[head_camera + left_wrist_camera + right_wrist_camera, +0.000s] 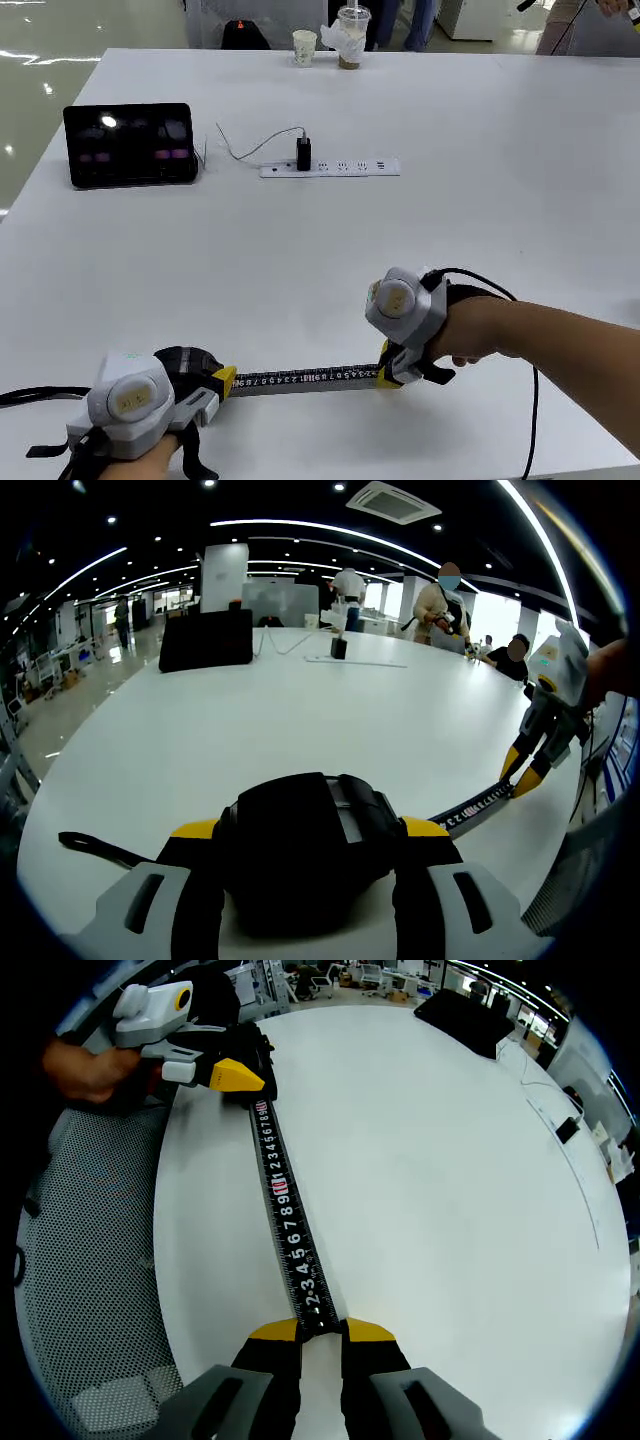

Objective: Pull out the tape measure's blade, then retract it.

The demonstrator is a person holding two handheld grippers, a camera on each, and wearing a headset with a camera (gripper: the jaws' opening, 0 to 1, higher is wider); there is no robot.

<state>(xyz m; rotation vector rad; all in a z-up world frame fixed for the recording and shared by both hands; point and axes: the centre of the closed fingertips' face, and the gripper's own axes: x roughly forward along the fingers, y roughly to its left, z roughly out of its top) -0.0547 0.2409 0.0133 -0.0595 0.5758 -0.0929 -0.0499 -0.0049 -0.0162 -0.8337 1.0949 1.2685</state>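
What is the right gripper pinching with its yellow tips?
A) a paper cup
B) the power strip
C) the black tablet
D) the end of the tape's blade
D: the right gripper has its jaws shut on the end of the blade, which runs back to the tape measure held in the left gripper.

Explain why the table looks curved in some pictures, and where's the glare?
Head view: table edges straight, lights glaring off the floor and tablet screen. Left gripper view: fisheye lens bows the table, tape measure looms large. Right gripper view: same bulge, blade numbers sharp.
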